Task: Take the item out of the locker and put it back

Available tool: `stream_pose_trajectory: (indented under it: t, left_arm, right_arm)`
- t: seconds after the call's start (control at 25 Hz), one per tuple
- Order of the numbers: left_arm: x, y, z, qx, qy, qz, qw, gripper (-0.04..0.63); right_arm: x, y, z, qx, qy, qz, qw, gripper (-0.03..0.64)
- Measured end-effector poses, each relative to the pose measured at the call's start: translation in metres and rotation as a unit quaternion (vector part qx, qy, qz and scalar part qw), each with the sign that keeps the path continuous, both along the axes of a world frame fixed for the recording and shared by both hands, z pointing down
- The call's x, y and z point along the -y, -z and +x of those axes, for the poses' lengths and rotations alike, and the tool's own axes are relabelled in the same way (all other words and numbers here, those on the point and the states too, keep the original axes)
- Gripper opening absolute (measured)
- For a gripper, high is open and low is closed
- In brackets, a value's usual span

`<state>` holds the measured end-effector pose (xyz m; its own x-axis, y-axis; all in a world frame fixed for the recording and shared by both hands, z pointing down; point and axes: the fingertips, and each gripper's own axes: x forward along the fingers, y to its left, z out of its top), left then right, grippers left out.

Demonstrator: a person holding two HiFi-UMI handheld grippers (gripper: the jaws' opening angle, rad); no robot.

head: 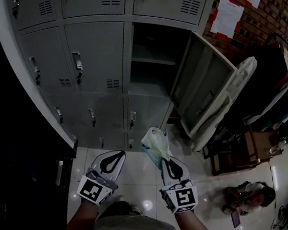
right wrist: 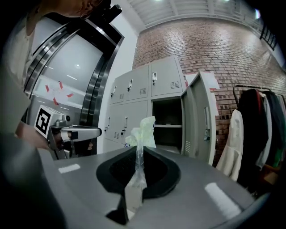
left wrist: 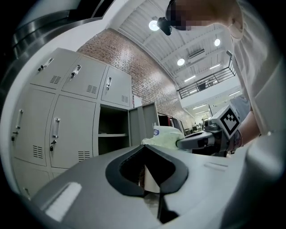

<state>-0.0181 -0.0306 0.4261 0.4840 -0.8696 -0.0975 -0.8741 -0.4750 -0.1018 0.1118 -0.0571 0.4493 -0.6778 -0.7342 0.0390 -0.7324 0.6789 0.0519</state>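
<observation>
A pale green plastic bag hangs in the air in front of the grey lockers, below the open compartment. My right gripper is shut on the bag's twisted neck; in the right gripper view the thin plastic rises from between the jaws. My left gripper is level with it on the left, shut and empty. The left gripper view shows the bag to the right with the right gripper behind it. The open locker has a shelf inside, and nothing shows on it.
The locker door swings out to the right. A white coat and a rack of dark clothes stand right of it. A person sits low on the tiled floor at the right. Closed lockers fill the left.
</observation>
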Motion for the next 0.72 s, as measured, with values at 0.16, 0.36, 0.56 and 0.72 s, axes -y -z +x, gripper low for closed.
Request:
stream_pose_trajectory:
  t: [0.16,0.36,0.56,0.72]
  left_arm:
    - [-0.019,0.002,0.001,0.005,0.005,-0.001,1.0,-0.002]
    - [-0.031,0.007,-0.006,0.0,0.007,-0.004,1.0,-0.002]
    - [-0.036,0.005,-0.008,-0.002,0.007,-0.005,1.0,-0.002]
    - [-0.034,0.005,-0.007,-0.004,0.013,-0.004,0.9999,-0.002]
  right_arm:
    - [-0.019,0.004,0.001,0.001,0.003,0.006,1.0,0.015]
    - [-0.027,0.009,-0.003,0.009,-0.001,0.006,1.0,0.015]
    - [-0.035,0.009,-0.012,0.01,0.007,0.009,1.0,0.017]
    - [-0.035,0.003,-0.013,0.013,0.017,-0.002,1.0,0.017]
